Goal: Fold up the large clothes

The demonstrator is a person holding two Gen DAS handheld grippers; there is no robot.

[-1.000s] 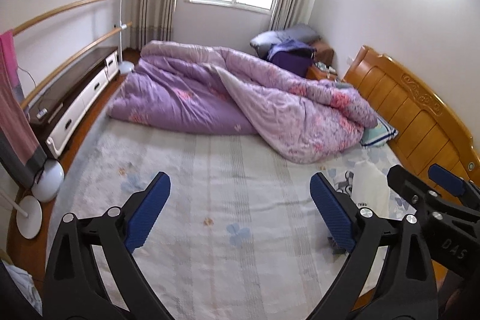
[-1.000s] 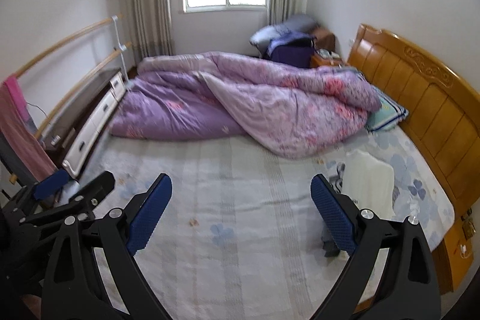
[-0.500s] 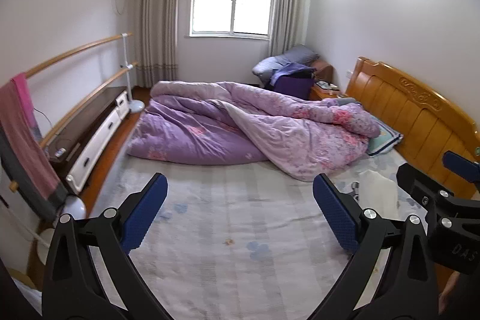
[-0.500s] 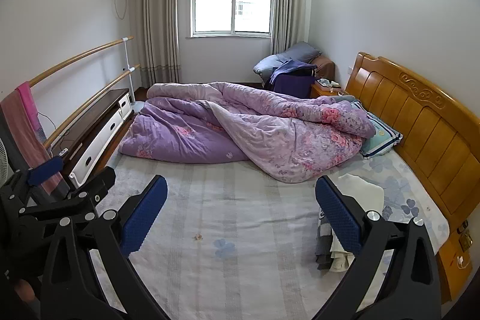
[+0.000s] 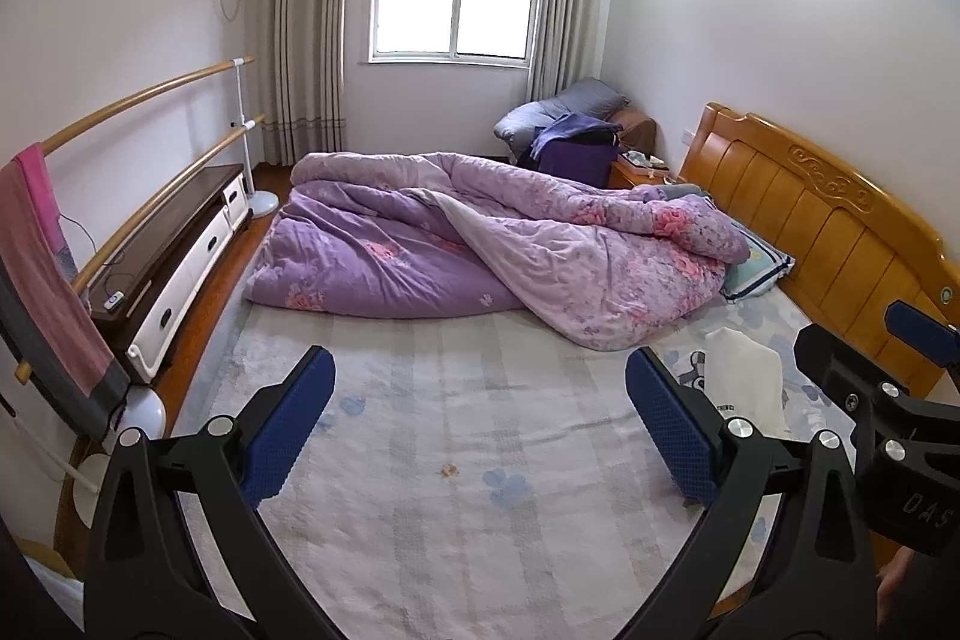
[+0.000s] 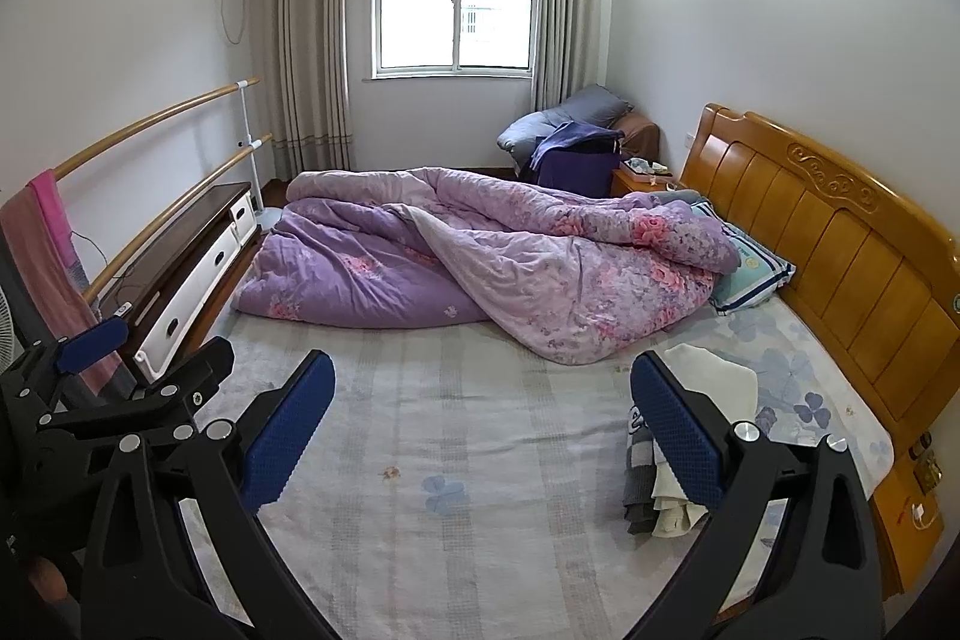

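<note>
A small stack of folded clothes, cream on top (image 6: 714, 382) over grey layers, lies on the bed's right side near the headboard; it also shows in the left wrist view (image 5: 744, 382). My left gripper (image 5: 480, 430) is open and empty above the striped bedsheet (image 5: 456, 400). My right gripper (image 6: 480, 430) is open and empty, to the right of the left one, with its right finger beside the stack. Each gripper shows at the edge of the other's view.
A crumpled purple floral quilt (image 5: 480, 244) fills the far half of the bed. A wooden headboard (image 5: 828, 244) runs along the right, with a pillow (image 6: 750, 274). A low TV cabinet (image 5: 174, 250), wooden barres and a pink towel (image 5: 42, 268) stand at the left.
Both grippers have risen and tilted up away from the bed; more of the room and ceiling shows. The jaws stay open. The folded stack has not moved.
</note>
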